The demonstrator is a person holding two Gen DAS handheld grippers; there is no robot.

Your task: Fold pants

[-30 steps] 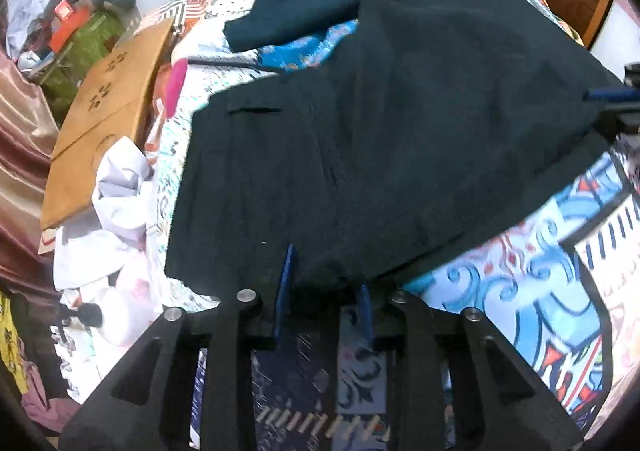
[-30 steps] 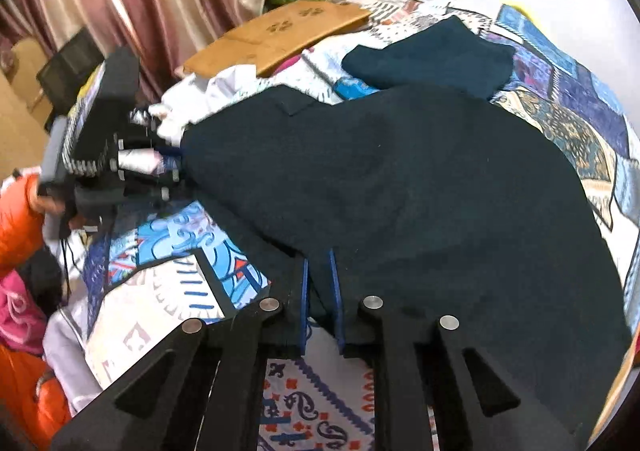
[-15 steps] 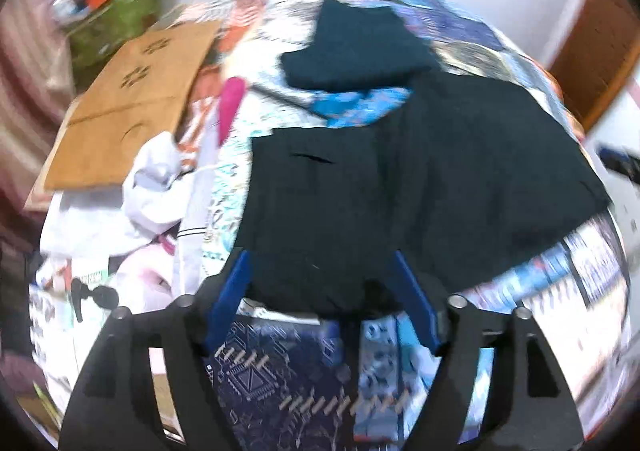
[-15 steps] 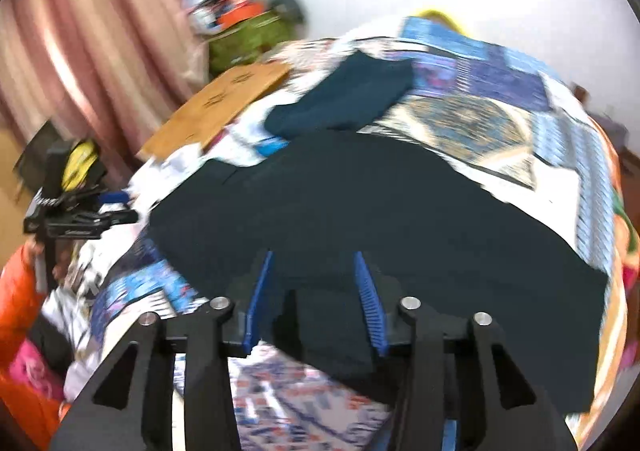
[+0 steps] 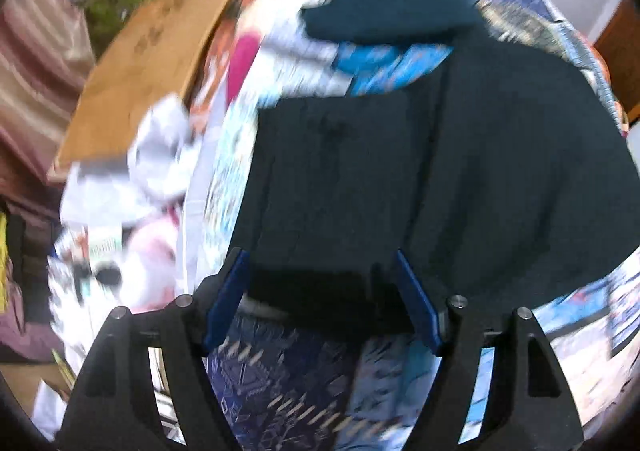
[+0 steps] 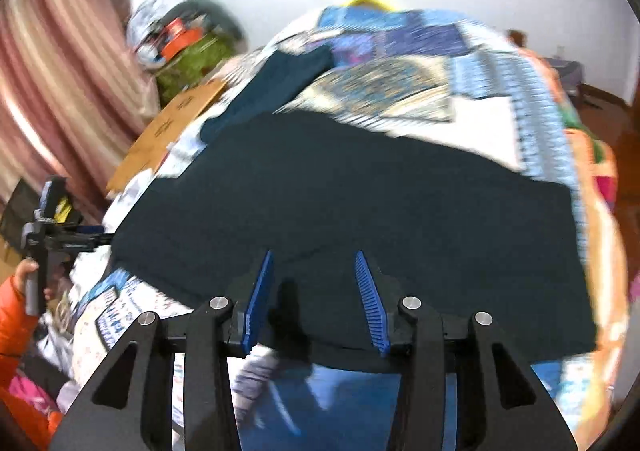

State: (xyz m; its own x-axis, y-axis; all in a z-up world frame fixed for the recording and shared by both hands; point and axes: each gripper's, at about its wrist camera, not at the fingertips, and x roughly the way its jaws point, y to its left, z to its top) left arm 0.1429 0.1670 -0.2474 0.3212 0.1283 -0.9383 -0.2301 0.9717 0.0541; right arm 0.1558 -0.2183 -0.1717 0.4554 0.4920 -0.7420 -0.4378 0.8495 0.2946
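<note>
between folds, both grippers empty

left wrist view: the left gripper (image 5: 320, 291) is hovering at the near edge of the dark pants (image 5: 460, 179), its jaws spread wide and gripping nothing. the pants are lying flat on the patterned bedspread (image 5: 280, 383), with another dark garment (image 5: 384, 3) lying beyond them.

right wrist view: the right gripper (image 6: 314, 293) is also standing wide open and empty over the near hem of the pants (image 6: 360, 191). one fold seems laid down; the next move is probably calling for both grippers closing on an edge and carrying it across evenly.
</note>
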